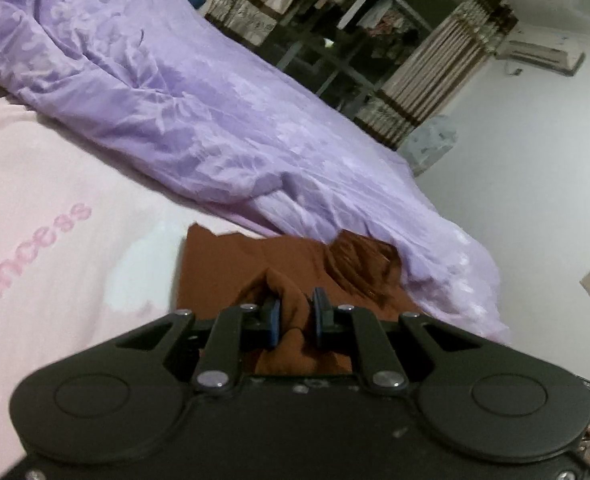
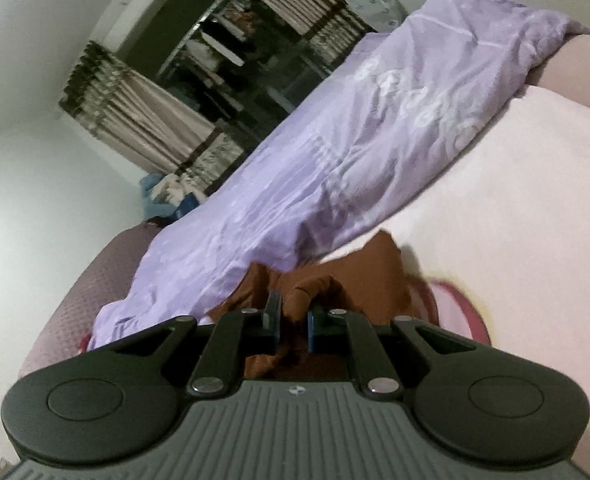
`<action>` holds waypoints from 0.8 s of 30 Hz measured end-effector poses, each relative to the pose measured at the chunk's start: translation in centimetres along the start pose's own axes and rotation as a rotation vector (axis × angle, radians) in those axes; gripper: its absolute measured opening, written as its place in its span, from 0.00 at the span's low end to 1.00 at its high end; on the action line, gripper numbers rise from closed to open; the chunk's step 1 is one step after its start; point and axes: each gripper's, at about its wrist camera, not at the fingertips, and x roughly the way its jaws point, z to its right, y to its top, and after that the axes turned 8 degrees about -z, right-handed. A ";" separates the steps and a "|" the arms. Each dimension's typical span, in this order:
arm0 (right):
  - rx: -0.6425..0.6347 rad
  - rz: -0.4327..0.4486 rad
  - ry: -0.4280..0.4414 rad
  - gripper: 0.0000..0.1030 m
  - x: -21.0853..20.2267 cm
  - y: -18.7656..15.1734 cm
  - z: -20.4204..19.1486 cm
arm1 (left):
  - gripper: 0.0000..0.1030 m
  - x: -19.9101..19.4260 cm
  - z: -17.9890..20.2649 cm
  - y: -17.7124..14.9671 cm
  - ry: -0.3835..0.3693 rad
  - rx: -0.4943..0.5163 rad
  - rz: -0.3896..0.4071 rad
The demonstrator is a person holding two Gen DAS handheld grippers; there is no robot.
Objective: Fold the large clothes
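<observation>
A rust-brown garment (image 1: 231, 264) lies on a pale pink bed sheet (image 1: 47, 208). My left gripper (image 1: 295, 308) is shut on a bunched fold of it, and the cloth hangs between and below the blue pads. In the right wrist view the same brown garment (image 2: 379, 280) stretches forward from my right gripper (image 2: 293, 312), which is shut on another pinched fold. Both pinched parts are lifted off the bed. The far edge of the garment reaches the purple quilt (image 1: 183, 120) in both views.
The crumpled purple quilt (image 2: 335, 168) runs along the far side of the bed. Behind it stand striped curtains (image 1: 435, 80) and a dark window. A mauve headboard or cushion (image 2: 95, 280) sits at the left in the right wrist view. White walls lie beyond.
</observation>
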 end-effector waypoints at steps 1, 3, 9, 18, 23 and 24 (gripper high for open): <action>0.012 0.000 -0.014 0.12 1.1 0.7 0.4 | 0.13 1.4 -0.3 0.7 0.015 0.000 -0.004; 0.034 -0.011 -0.035 0.12 3.4 1.5 1.4 | 0.13 4.2 -1.1 1.8 0.048 -0.009 -0.026; 0.113 -0.063 -0.116 0.14 9.8 2.1 5.2 | 0.18 11.3 -4.8 2.6 0.081 -0.103 -0.129; 0.171 -0.010 0.013 0.75 7.8 1.9 7.6 | 0.59 6.1 -6.7 4.2 -0.011 -0.130 -0.027; 0.014 -0.018 -0.079 0.75 7.4 1.5 6.0 | 0.60 6.0 -4.8 3.3 0.040 0.015 -0.030; 0.002 -0.027 -0.105 0.75 7.8 1.3 5.8 | 0.60 6.7 -4.7 3.1 0.061 0.022 -0.041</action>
